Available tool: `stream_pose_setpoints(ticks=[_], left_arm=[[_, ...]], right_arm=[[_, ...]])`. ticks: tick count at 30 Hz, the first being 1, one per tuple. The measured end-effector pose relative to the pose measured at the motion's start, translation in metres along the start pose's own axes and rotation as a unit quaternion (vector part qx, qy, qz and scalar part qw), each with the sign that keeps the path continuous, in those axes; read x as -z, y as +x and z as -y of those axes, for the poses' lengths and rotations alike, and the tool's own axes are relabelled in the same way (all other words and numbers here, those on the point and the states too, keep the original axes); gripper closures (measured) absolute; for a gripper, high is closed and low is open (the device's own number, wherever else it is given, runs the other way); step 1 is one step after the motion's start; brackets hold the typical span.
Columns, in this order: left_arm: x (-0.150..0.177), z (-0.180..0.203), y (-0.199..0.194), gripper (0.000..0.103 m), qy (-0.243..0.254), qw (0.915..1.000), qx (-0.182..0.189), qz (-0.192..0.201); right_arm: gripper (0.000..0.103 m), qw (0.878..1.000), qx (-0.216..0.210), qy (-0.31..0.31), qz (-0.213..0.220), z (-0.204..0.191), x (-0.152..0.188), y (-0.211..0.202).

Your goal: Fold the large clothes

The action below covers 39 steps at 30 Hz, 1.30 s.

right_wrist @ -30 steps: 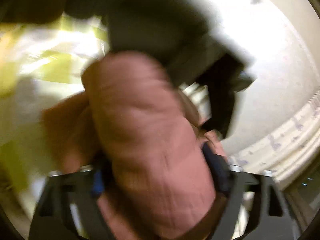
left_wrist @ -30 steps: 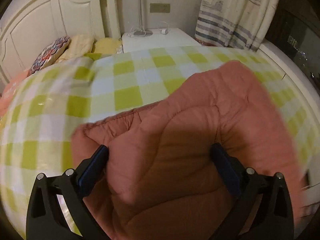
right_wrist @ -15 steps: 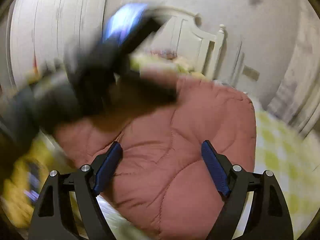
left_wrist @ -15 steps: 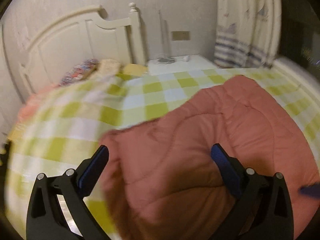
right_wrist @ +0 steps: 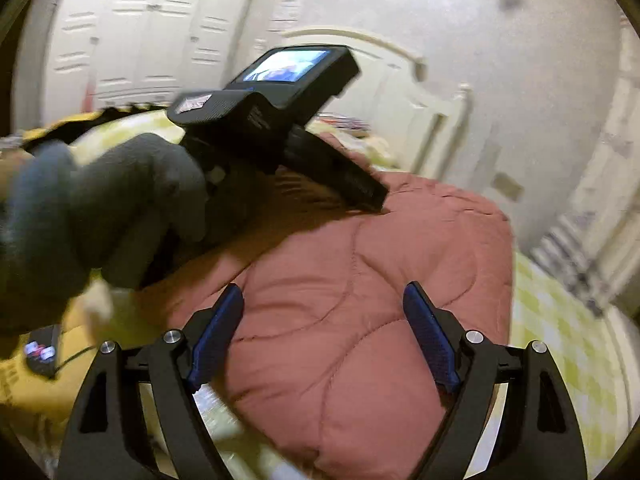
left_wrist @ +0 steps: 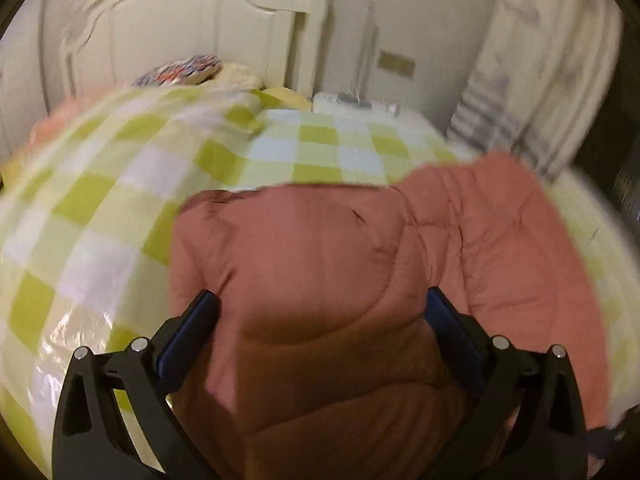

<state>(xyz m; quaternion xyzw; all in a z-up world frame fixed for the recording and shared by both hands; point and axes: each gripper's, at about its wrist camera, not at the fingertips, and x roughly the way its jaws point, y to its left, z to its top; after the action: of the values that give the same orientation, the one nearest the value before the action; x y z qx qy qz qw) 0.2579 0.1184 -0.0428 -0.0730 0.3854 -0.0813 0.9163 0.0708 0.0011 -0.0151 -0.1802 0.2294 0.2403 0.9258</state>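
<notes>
A large pink quilted garment [left_wrist: 360, 272] lies folded on the green-and-white checked bed cover [left_wrist: 132, 184]. My left gripper [left_wrist: 320, 320] is open, its blue pads wide apart, low over the garment's near part. In the right wrist view the same garment [right_wrist: 368, 292] fills the middle. My right gripper [right_wrist: 320, 320] is open just above it and holds nothing. The left gripper body [right_wrist: 280, 108], held by a grey-gloved hand [right_wrist: 104, 208], rests its tip on the garment's far left part.
A white headboard [left_wrist: 192, 36] and pillows [left_wrist: 180, 74] stand at the bed's far end. A white nightstand [left_wrist: 360, 104] and a striped curtain [left_wrist: 532, 76] are at the back right. A small dark device [right_wrist: 42, 350] lies on yellow cloth at the left. White wardrobe doors [right_wrist: 132, 36] are behind.
Both grippers let go of the pink garment and pulled back. The garment now lies flat on the bed. Both cameras have tilted up toward the headboard.
</notes>
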Motion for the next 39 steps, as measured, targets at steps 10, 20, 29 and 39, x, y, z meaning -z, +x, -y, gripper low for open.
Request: stream_pose_setpoints(ticks=[10,20,29,39], left_arm=[[0.006,0.002,-0.007,0.002,0.014,0.9994,-0.019,0.027],[0.008,0.004,-0.01,0.002,0.027,0.9985,-0.041,0.025],[0.01,0.002,-0.012,0.002,0.03,0.9983,-0.038,0.031],[0.011,0.001,-0.012,0.002,0.031,0.9981,-0.042,0.033]], right_arm=[[0.053,0.99,0.052,0.131,0.025,0.149,-0.05,0.007],[0.051,0.967,0.004,0.146,-0.209,0.199,-0.045,0.183],[0.04,0.975,0.053,0.185,-0.109,0.199,-0.042,0.107],[0.02,0.996,-0.011,0.053,-0.07,0.095,-0.026,0.03]])
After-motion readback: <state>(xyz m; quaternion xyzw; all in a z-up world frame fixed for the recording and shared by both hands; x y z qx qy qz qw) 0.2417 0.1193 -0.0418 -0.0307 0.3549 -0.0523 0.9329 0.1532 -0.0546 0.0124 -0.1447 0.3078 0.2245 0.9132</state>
